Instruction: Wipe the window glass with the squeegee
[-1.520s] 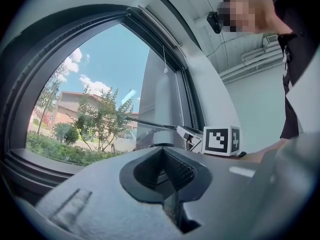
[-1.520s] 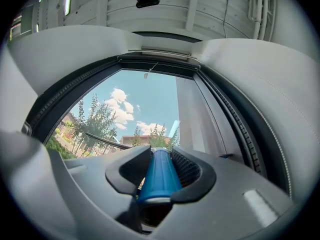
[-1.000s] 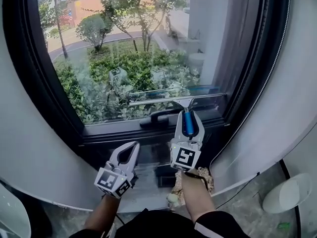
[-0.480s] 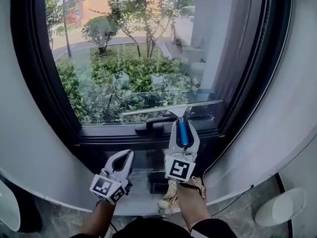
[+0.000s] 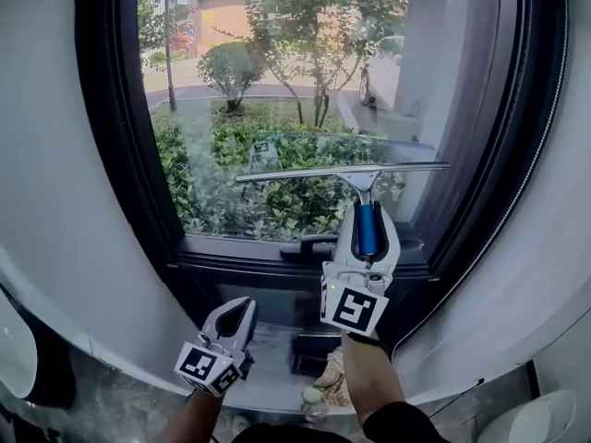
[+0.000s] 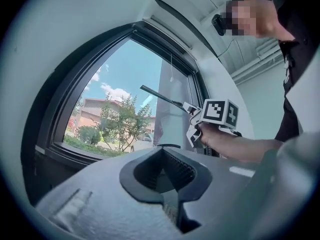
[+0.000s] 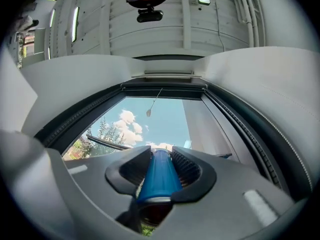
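The squeegee has a blue handle and a long dark blade. My right gripper is shut on that handle and holds the blade almost level against the lower part of the window glass. In the right gripper view the blue handle sits between the jaws of the right gripper, with the blade ahead on the glass. My left gripper hangs lower left, below the sill, shut with nothing in it. From the left gripper I see the blade up to the right.
A dark window frame surrounds the glass, with a black window handle on the bottom rail. Under my right arm a crumpled cloth lies on the ledge. A white object sits at the lower right corner.
My right gripper has lifted the squeegee from near the bottom rail higher up the glass. The left gripper has stayed low and shut.
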`<state>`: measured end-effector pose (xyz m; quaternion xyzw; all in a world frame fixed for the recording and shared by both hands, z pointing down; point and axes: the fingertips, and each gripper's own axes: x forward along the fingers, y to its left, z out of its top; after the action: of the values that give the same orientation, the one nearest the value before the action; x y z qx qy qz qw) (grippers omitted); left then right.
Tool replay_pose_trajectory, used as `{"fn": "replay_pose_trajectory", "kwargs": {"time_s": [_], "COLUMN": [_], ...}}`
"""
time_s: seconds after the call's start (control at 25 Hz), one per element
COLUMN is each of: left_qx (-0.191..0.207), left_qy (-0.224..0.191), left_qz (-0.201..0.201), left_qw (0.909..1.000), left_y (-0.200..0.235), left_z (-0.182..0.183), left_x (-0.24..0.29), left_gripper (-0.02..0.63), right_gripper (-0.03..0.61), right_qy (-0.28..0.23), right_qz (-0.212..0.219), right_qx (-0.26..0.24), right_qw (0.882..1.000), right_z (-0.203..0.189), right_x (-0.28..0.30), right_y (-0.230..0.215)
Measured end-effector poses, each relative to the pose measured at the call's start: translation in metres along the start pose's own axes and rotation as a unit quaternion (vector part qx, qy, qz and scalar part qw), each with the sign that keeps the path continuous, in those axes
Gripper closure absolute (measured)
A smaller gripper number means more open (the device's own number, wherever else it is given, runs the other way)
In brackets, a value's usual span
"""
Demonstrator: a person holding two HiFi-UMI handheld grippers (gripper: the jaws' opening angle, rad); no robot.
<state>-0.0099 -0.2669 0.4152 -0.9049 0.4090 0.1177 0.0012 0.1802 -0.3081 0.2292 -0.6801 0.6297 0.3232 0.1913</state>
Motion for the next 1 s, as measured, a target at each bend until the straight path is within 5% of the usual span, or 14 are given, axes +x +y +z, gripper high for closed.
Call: {"fn": "replay_pose_trajectory", "kwargs": {"time_s": [0.4,1.0], "left_qx": [-0.002,-0.004], "left_qy": [-0.015,-0.059], "left_qz": [-0.012,-0.062], "left_qw": [0.9998,0.9963], "left_y": [0.044,0.069], "left_z": [0.038,0.073], "left_x": [-0.025,0.005], "left_gripper": [0.614,0.614], "right_gripper": [0.449,0.449], "right_qy": [-0.081,-0.16], "right_qz": [-0.035,-0.061], "right_qx": [-0.035,-0.042], "right_qw": [0.995,0.984], "right_z": [0.054,0.136], "right_x": [0.08,0.181], "right_y": [0.016,0.038]}}
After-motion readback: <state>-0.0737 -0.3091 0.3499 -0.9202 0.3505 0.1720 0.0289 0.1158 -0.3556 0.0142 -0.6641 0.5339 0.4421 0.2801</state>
